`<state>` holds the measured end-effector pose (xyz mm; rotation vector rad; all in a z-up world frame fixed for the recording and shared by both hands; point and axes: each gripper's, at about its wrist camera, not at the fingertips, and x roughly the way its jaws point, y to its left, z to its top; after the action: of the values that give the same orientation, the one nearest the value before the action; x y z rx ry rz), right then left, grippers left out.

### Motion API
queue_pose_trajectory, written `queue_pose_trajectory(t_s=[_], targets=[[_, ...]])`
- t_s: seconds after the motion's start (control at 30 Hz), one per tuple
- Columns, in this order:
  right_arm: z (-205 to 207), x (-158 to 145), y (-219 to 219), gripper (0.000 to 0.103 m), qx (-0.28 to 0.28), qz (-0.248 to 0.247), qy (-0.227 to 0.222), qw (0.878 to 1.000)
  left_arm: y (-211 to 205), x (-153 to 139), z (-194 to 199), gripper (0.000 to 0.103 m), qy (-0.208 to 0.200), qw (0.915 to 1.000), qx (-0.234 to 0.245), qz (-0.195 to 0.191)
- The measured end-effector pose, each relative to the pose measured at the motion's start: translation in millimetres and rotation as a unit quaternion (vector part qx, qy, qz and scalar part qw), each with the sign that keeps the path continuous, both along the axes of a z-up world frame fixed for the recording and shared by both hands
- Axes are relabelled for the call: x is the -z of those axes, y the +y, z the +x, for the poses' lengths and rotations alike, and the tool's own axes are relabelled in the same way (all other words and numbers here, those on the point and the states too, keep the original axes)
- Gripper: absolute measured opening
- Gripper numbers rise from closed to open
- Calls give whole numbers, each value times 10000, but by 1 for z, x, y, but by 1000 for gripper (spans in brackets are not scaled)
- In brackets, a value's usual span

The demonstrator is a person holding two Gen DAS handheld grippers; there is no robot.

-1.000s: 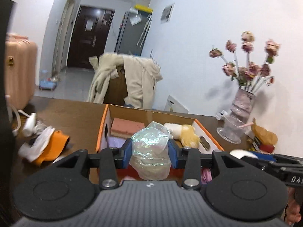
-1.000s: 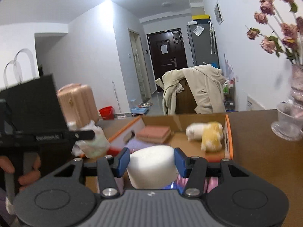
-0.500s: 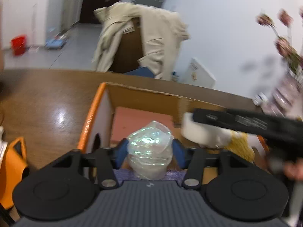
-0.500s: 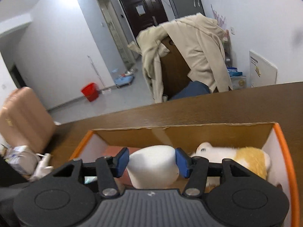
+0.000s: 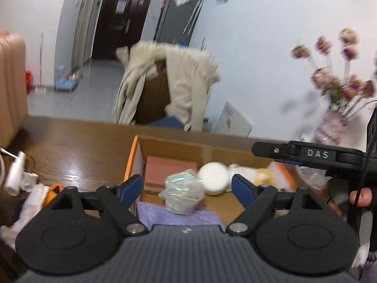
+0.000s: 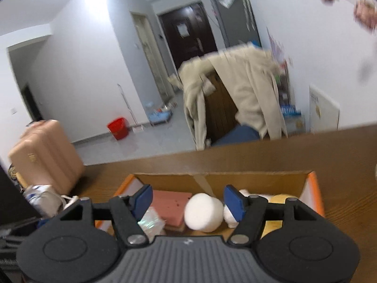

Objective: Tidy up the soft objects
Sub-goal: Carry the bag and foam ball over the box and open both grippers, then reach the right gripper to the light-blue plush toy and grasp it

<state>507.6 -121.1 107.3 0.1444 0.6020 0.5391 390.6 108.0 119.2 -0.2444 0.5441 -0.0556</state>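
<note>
An orange-edged cardboard box (image 5: 132,158) (image 6: 314,188) sits on the brown table. My left gripper (image 5: 187,185) hovers over it, jaws opening, clear of the iridescent wrapped bundle (image 5: 182,194) that lies below between them on a purple cloth (image 5: 150,214). My right gripper (image 6: 187,200) is also opening; the white soft cylinder (image 6: 203,212) (image 5: 213,176) lies in the box between its pads, touching neither. Also in the box are a pink sponge block (image 5: 167,168) (image 6: 169,204) and a white-and-yellow plush toy (image 5: 256,174) (image 6: 280,199). The bundle (image 6: 150,221) shows at lower left in the right wrist view.
A vase of pink flowers (image 5: 334,108) stands at the table's right. White and orange clutter (image 5: 30,193) lies left of the box. A chair draped with a beige coat (image 5: 179,87) stands behind the table, a pink suitcase (image 6: 44,158) to the left.
Both grippers let go: the wrapped bundle and the white cylinder, held a second ago, now lie in the box. Both grippers moved over the box and their jaws spread.
</note>
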Motion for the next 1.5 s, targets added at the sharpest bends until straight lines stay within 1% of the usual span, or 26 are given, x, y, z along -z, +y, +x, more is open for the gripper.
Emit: queue_pose_trajectory(t_s=[0.1, 0.17, 0.23, 0.27, 0.33, 0.43, 0.5, 0.57, 0.6, 0.67, 0.73, 0.8, 0.83, 1.07, 1.2, 1.37, 1.4, 1.5], targets=[[-43, -18, -24, 70, 18, -15, -264, 9996, -16, -13, -46, 93, -430, 9988, 159, 174], [-81, -24, -41, 72, 50, -33, -473, 9989, -28, -14, -81, 97, -653, 9974, 195, 245], [-119, -23, -55, 73, 99, -113, -664, 9977, -41, -8, -109, 97, -740, 9963, 310, 315], [-140, -19, -61, 76, 166, -183, -780, 9966, -49, -3, -123, 97, -805, 9952, 403, 391], [-181, -8, -70, 78, 324, -365, -950, 9943, -63, 9, -152, 98, -1007, 9920, 497, 576], [-238, 14, -78, 79, 504, -603, -1113, 9907, -77, 28, -193, 102, -1341, 9870, 371, 799], [-274, 28, -82, 81, 574, -650, -1270, 9881, -80, 42, -217, 102, -1375, 9872, 326, 743], [-308, 46, -85, 85, 737, -599, -1401, 9856, -81, 58, -240, 102, -1227, 9905, 261, 569], [-318, 53, -86, 86, 803, -557, -1429, 9849, -83, 66, -251, 102, -1151, 9917, 248, 516], [-345, 71, -87, 86, 883, -465, -1417, 9849, -84, 80, -270, 102, -1030, 9929, 188, 567], [-362, 85, -83, 86, 723, -485, -1276, 9880, -88, 91, -285, 102, -990, 9926, 177, 678], [-370, 93, -79, 86, 625, -631, -1241, 9883, -91, 97, -290, 102, -878, 9931, 283, 728], [-372, 94, -79, 86, 659, -705, -1232, 9877, -91, 100, -293, 102, -854, 9931, 297, 748], [-376, 92, -87, 86, 786, -663, -1279, 9864, -98, 96, -291, 103, -910, 9921, 348, 795], [-368, 95, -94, 86, 897, -660, -1175, 9868, -102, 99, -284, 103, -825, 9926, 349, 815], [-350, 96, -105, 81, 938, -566, -1009, 9888, -108, 97, -268, 103, -792, 9926, 364, 840], [-345, 96, -107, 78, 942, -547, -975, 9893, -108, 97, -263, 103, -777, 9929, 356, 826], [-331, 97, -112, 76, 912, -421, -855, 9913, -109, 97, -247, 103, -621, 9953, 330, 671]])
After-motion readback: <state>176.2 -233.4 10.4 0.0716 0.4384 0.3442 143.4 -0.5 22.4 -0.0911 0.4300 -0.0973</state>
